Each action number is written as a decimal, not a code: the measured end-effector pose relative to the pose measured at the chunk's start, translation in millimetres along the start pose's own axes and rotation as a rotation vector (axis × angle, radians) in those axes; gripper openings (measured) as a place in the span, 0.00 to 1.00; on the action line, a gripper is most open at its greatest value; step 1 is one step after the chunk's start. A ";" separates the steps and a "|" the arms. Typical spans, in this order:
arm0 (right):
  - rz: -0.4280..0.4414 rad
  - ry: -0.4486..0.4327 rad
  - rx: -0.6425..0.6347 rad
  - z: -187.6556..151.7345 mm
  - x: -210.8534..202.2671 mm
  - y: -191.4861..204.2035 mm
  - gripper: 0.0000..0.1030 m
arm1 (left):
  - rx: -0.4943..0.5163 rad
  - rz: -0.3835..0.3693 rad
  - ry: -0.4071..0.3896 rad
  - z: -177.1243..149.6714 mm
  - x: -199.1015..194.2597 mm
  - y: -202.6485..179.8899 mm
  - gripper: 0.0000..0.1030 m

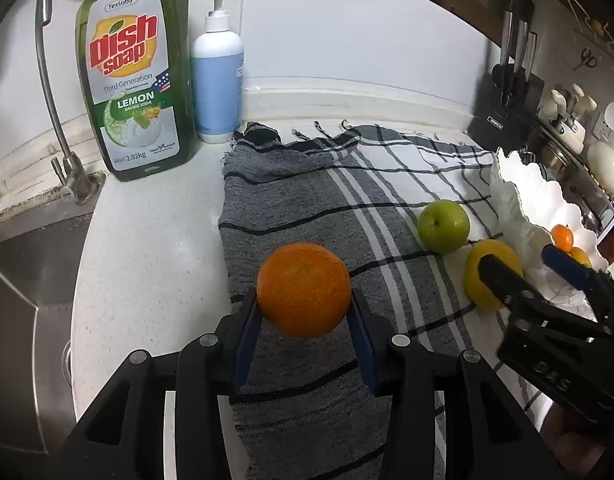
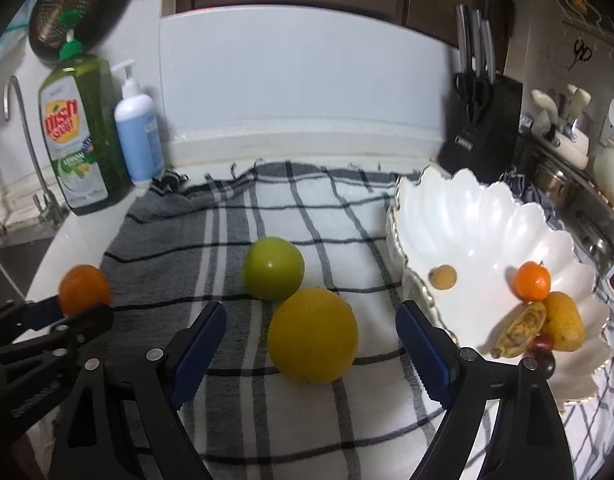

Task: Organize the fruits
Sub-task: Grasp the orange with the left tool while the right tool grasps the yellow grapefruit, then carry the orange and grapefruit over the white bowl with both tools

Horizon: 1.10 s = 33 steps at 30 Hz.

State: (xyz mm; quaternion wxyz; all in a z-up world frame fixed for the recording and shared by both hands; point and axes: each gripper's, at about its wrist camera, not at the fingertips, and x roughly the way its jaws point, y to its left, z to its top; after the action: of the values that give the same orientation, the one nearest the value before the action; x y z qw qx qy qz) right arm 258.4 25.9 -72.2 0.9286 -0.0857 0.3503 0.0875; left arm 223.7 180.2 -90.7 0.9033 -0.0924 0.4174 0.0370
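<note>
My left gripper [image 1: 303, 316] is shut on an orange [image 1: 303, 290] and holds it above the checked cloth [image 1: 307, 200]; the orange also shows in the right wrist view [image 2: 84, 289]. My right gripper [image 2: 311, 334] is open, its fingers either side of a yellow citrus fruit [image 2: 313, 342] lying on the cloth. A green apple [image 2: 273, 268] lies just behind it. A white scalloped bowl [image 2: 479, 216] at the right holds a small tangerine [image 2: 532, 281], a mango [image 2: 563, 322], a spotted banana [image 2: 521, 330], dark grapes and a small brown fruit.
A green dish soap bottle [image 1: 133, 80] and a white-and-blue pump bottle [image 1: 217, 76] stand at the back left. A tap [image 1: 55, 92] and steel sink [image 1: 23, 280] are at the left. A black knife block [image 2: 483, 128] stands behind the bowl.
</note>
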 end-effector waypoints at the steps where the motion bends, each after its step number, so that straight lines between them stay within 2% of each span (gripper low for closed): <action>1: 0.002 0.011 0.003 -0.1 4.3 0.1 0.84 | -0.001 -0.002 0.001 0.2 0.5 0.4 0.41; 8: 0.014 0.066 0.010 -0.5 23.3 1.2 0.77 | -0.004 -0.010 0.019 0.3 7.7 1.1 0.41; 16: 0.001 0.107 0.005 -4.0 37.7 0.3 0.55 | -0.003 -0.006 0.015 0.6 7.0 0.8 0.41; 25: 0.034 0.113 0.006 -6.8 29.8 -0.6 0.54 | 0.000 -0.001 0.001 0.2 -3.7 -3.3 0.41; 33: 0.085 0.073 0.019 -8.2 -5.1 -5.7 0.54 | 0.015 -0.010 -0.031 0.7 -25.0 -17.0 0.41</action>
State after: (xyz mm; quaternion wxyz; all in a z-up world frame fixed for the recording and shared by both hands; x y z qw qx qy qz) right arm 250.6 18.0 -74.3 0.9115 -0.0650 0.3879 0.1202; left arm 210.4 164.0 -68.9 0.9105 -0.0872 0.4031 0.0308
